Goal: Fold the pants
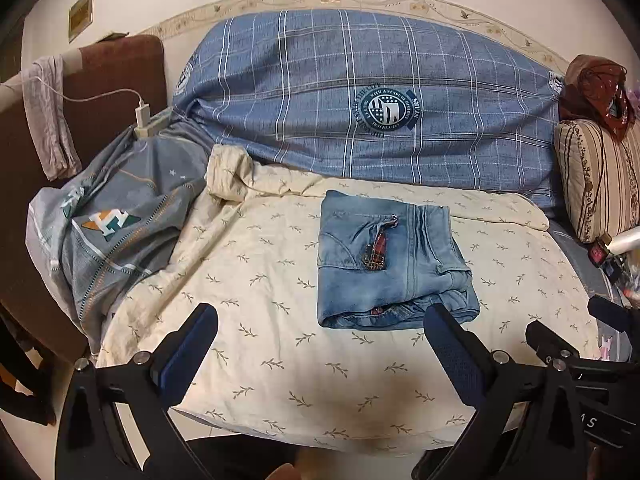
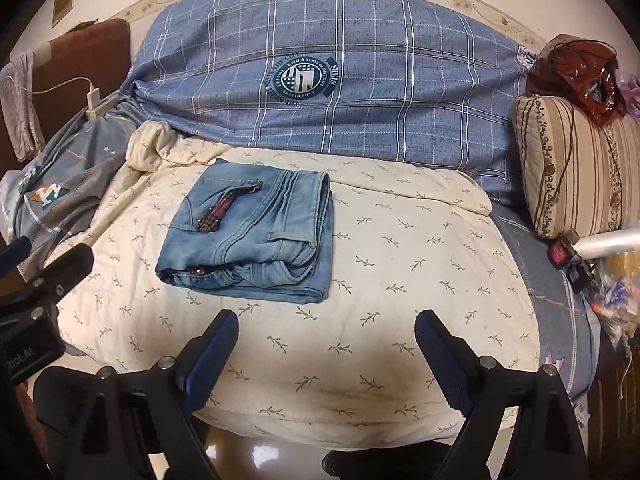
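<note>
Pants folded compact, mid-bed, job looks done; left tongs, right tongs spread wide, empty, clear at near edge.

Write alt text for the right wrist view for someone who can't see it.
Folded blue jeans lie in a compact stack on a cream leaf-print quilt. The right tongs hover open and empty in front of them, with a blue plaid duvet behind.
</note>
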